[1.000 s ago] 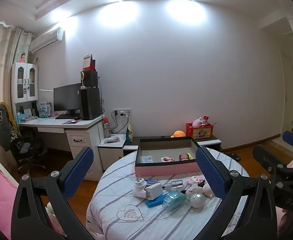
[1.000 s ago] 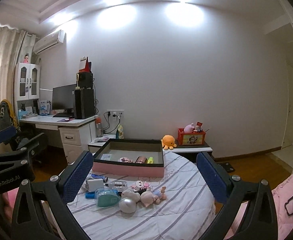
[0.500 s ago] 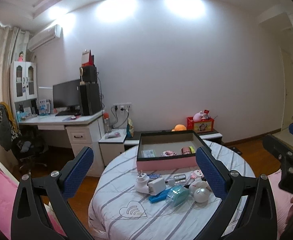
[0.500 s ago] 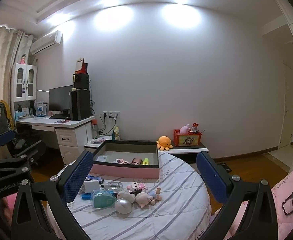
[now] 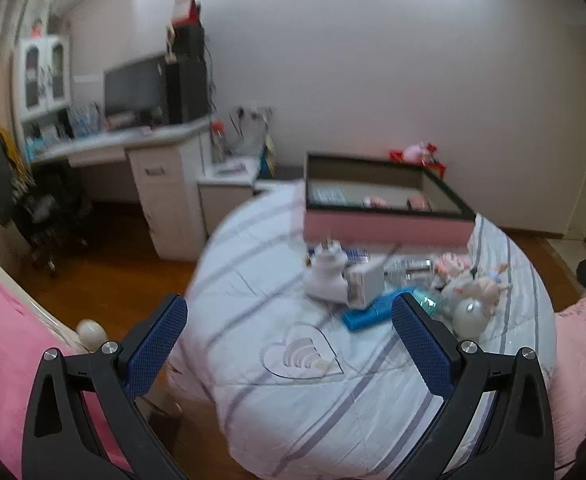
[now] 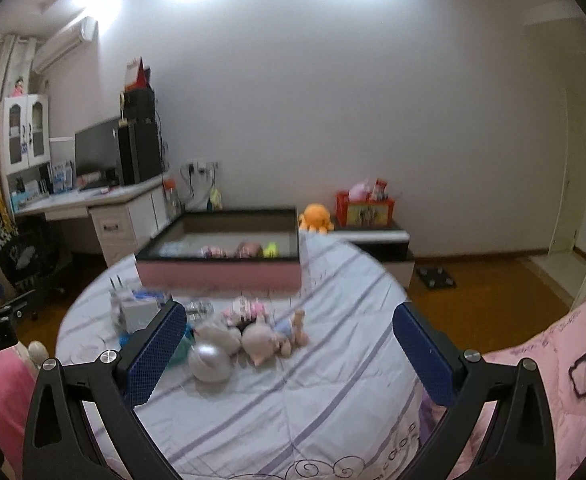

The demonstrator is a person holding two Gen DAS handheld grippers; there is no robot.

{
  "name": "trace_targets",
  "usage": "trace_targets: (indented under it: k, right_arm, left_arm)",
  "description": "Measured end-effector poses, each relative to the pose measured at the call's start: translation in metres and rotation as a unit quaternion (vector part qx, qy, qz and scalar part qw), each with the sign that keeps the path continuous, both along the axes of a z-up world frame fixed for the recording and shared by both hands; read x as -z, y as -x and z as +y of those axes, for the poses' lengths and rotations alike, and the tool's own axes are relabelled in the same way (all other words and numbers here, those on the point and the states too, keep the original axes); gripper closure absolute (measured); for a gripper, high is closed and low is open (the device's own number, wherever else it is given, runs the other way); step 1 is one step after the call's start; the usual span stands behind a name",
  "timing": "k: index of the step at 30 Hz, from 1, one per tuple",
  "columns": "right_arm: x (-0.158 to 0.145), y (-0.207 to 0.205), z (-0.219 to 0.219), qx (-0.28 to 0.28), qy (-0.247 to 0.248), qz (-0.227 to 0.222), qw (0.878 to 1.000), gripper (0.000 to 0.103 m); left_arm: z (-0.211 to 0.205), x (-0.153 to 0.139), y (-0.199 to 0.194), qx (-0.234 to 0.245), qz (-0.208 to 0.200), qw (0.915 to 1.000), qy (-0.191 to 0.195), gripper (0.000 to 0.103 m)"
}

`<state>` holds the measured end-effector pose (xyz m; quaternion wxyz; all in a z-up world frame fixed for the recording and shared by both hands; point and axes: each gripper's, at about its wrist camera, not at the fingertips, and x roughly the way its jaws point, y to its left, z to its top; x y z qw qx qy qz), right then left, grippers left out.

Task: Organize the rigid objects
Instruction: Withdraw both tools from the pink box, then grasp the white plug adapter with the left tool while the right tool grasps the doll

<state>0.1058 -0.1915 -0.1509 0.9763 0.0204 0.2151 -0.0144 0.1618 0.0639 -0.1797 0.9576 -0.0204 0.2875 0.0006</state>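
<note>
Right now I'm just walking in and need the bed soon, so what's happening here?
A person holds two tongs, both open and empty, over the striped bed cover. Neither the left tongs nor the right tongs touches anything. A pile of small items, including a white plug adapter and a silver ball, lies loose before the pink box, which already holds a few things.

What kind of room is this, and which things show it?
Most likely a home bedroom that also serves as a study: a desk with a monitor, a round striped-cloth table with small toys, and pink bedding.
</note>
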Motion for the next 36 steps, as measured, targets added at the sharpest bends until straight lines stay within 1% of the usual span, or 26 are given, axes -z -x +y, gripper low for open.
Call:
trace_targets:
  k: [1, 4, 7, 8, 12, 15, 17, 23, 26, 29, 35, 36]
  right_arm:
    - [0.005, -0.005, 0.000, -0.001, -0.001, 0.009, 1.000, 0.000]
    - [0.020, -0.020, -0.001, -0.004, -0.002, 0.035, 0.999, 0.000]
    - [0.028, -0.031, -0.003, -0.004, -0.001, 0.048, 0.999, 0.000]
    - [0.032, -0.035, -0.004, -0.003, -0.002, 0.052, 0.999, 0.000]
    - [0.041, -0.049, -0.010, 0.001, -0.005, 0.069, 0.998, 0.000]
    - [0.047, -0.060, -0.013, 0.004, -0.009, 0.078, 0.997, 0.000]
    - [0.050, -0.067, -0.016, 0.003, -0.012, 0.085, 0.996, 0.000]
    - [0.056, -0.077, -0.016, -0.002, -0.012, 0.097, 0.995, 0.000]
    - [0.060, -0.080, -0.017, -0.005, -0.014, 0.103, 0.995, 0.000]
    - [0.063, -0.081, -0.020, -0.003, -0.018, 0.106, 0.994, 0.000]
    - [0.066, -0.084, -0.025, -0.001, -0.022, 0.110, 0.994, 0.000]
    - [0.066, -0.085, -0.026, 0.000, -0.022, 0.111, 0.994, 0.000]
  left_arm:
    - [-0.001, 0.007, -0.007, 0.004, 0.013, 0.9999, 0.004, 0.000]
    - [-0.007, 0.019, -0.023, 0.015, 0.030, 0.9994, 0.008, 0.000]
    - [-0.006, 0.028, -0.045, 0.011, 0.042, 0.9989, 0.017, 0.000]
    - [-0.005, 0.031, -0.051, 0.009, 0.050, 0.9986, 0.015, 0.000]
    - [-0.006, 0.048, -0.076, 0.001, 0.081, 0.9965, -0.021, 0.000]
    - [-0.003, 0.061, -0.089, -0.005, 0.106, 0.9939, -0.030, 0.000]
    - [-0.003, 0.066, -0.094, -0.003, 0.114, 0.9931, -0.027, 0.000]
    - [-0.015, 0.069, -0.104, 0.013, 0.115, 0.9928, -0.031, 0.000]
    - [-0.023, 0.069, -0.109, 0.032, 0.115, 0.9924, -0.030, 0.000]
    - [-0.030, 0.071, -0.117, 0.030, 0.115, 0.9923, -0.037, 0.000]
    - [-0.022, 0.073, -0.134, 0.036, 0.121, 0.9914, 0.032, 0.000]
    - [-0.021, 0.074, -0.136, 0.038, 0.120, 0.9913, 0.039, 0.003]
